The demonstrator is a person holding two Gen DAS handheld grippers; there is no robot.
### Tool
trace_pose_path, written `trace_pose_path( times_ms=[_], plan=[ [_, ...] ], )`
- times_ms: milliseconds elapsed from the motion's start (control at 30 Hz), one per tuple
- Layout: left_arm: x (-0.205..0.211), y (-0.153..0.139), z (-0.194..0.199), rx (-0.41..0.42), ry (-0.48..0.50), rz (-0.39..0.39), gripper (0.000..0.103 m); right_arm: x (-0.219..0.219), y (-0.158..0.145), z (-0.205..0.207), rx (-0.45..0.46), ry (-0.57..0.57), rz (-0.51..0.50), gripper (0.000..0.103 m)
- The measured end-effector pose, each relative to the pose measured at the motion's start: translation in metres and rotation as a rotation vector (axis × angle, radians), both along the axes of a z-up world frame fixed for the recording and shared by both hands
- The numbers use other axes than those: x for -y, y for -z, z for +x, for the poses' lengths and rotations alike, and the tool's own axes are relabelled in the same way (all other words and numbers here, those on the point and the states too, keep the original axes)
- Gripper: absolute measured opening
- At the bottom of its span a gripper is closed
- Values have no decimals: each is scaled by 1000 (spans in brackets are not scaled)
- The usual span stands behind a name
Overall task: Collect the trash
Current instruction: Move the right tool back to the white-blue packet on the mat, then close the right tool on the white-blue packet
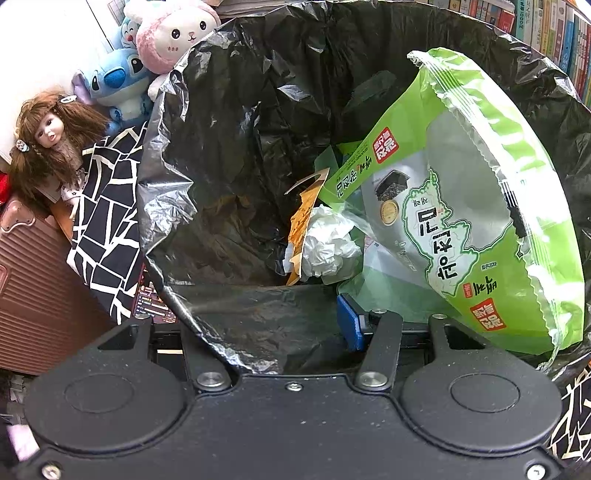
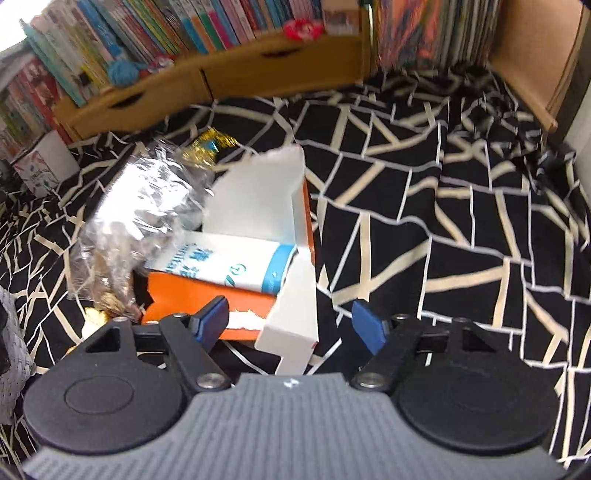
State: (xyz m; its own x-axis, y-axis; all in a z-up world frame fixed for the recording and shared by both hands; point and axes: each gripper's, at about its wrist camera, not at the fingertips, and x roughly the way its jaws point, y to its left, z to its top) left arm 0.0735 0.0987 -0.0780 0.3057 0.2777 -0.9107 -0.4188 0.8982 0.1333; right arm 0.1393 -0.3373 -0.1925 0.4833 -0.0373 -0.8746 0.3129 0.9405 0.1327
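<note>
**A:** What's nearest on the left side?

**B:** The left gripper (image 1: 295,325) is clenched on the near rim of the black trash bag (image 1: 229,206); the film is folded between its jaws and hides one finger, so only the blue pad (image 1: 349,321) shows. Deeper in the bag lie a crumpled white tissue (image 1: 328,247) against an orange wrapper (image 1: 304,218), and a large green seaweed packet (image 1: 476,206) leaning on the far-right wall.

**A:** And outside the bag?

**B:** A black cloth with cream lines (image 1: 107,229) hangs beside it, then a doll (image 1: 48,144), and further back plush toys (image 1: 166,40). Books (image 1: 546,29) line the far right.

**A:** The right side?

**B:** The right gripper (image 2: 291,325) is released, jaws wide. The torn flap of an orange-and-white carton (image 2: 280,266) stands between its blue pads, but I see no pad pressing on it. A white tube with a blue band (image 2: 229,262) rests in the carton.

**A:** Anything crowding it?

**B:** Crinkled clear plastic (image 2: 140,218) lies against the carton's left side, with a gold wrapper (image 2: 210,146) behind. All sits on the patterned cloth (image 2: 461,221). Beyond are wooden drawers (image 2: 221,77) and a bookshelf (image 2: 147,33).
</note>
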Motion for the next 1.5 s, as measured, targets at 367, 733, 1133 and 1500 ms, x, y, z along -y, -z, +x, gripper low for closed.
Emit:
trace_pose_path(
  times_ms=[367,733,1133,1500],
  plan=[
    [1,0,0,-1,0,4,51,2,-10,-13,20,-6,8,11],
    [-2,-2,0,2,2,-2,51,-7,-37,-59,16,-124,64,8],
    [-2,-1,0,3,3,-2,51,-70,-42,-72,-44,-529,28,66],
    [-2,-1,1,3,3,1,51,-59,-4,-12,-134,-521,-61,78]
  ],
)
